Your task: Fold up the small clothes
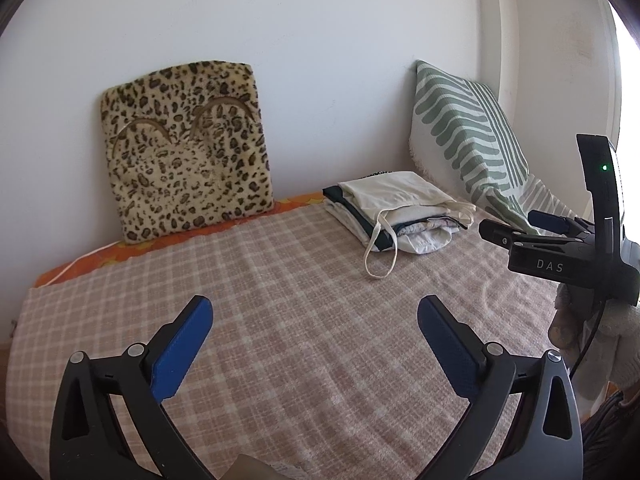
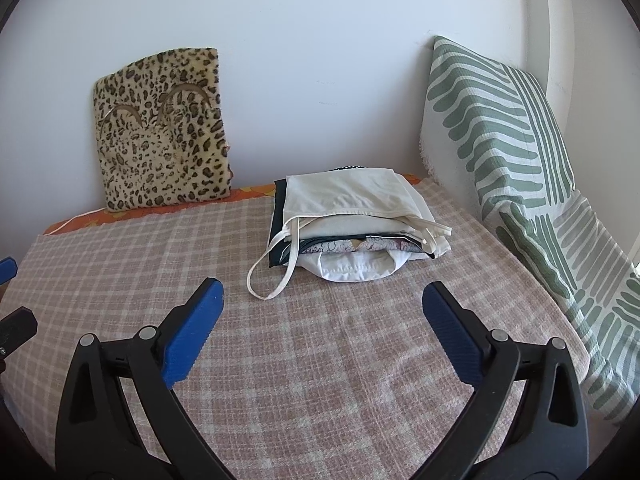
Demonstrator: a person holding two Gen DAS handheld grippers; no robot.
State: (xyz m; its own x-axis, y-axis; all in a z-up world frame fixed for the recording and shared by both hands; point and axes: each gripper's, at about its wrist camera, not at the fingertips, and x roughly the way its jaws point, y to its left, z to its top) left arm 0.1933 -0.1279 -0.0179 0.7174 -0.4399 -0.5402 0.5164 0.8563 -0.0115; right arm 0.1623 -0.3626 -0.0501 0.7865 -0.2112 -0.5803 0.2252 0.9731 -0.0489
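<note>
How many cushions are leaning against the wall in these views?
2. The leopard-print cushion leans on the back wall at the left, behind the checked blanket. The green-striped cushion stands in the right corner, beside the pile of folded clothes. None seems hidden.

Home bedroom; blanket-covered bed (image 2: 320,360); cushions (image 2: 160,132) against wall

A: Non-task items in view?
B: Leopard-print cushion (image 1: 186,150) propped upright against the white wall (image 1: 320,40). Green-and-white striped pillow (image 2: 496,128) leaning in the right corner.
A: Surface?
B: Pink-beige checked blanket (image 2: 320,360); orange patterned sheet (image 1: 100,256) showing along its far edge, under the cushion.
</note>
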